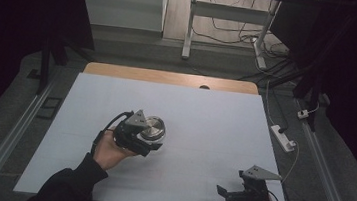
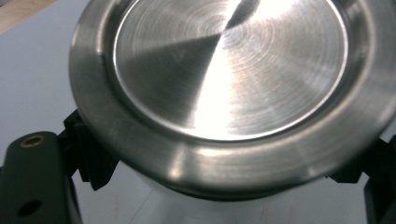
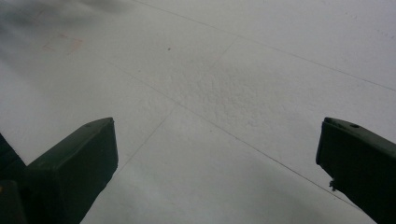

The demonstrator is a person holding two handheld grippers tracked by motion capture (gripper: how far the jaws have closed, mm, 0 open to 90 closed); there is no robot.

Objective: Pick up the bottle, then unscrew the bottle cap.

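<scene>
And here's the left gripper (image 1: 154,144), jaws clamped tight on the round steel container (image 1: 152,128), one black jaw on each side of it just under the wide rim. In the left gripper view the container (image 2: 231,84) looms large: a brushed metal top with fine circular marks, a raised outer rim, a bright streak of glare across the middle and a dark wedge of shadow beside it. From the high view it sits left of centre on the white table cover (image 1: 205,113), right at the gripper's tips; whether it rests on the cover or hangs just above it is hard to tell. Over at the near right corner, the right gripper (image 1: 224,193) sits low by the table edge, jaws spread wide apart, nothing between them but bare white cover (image 3: 210,93).
</scene>
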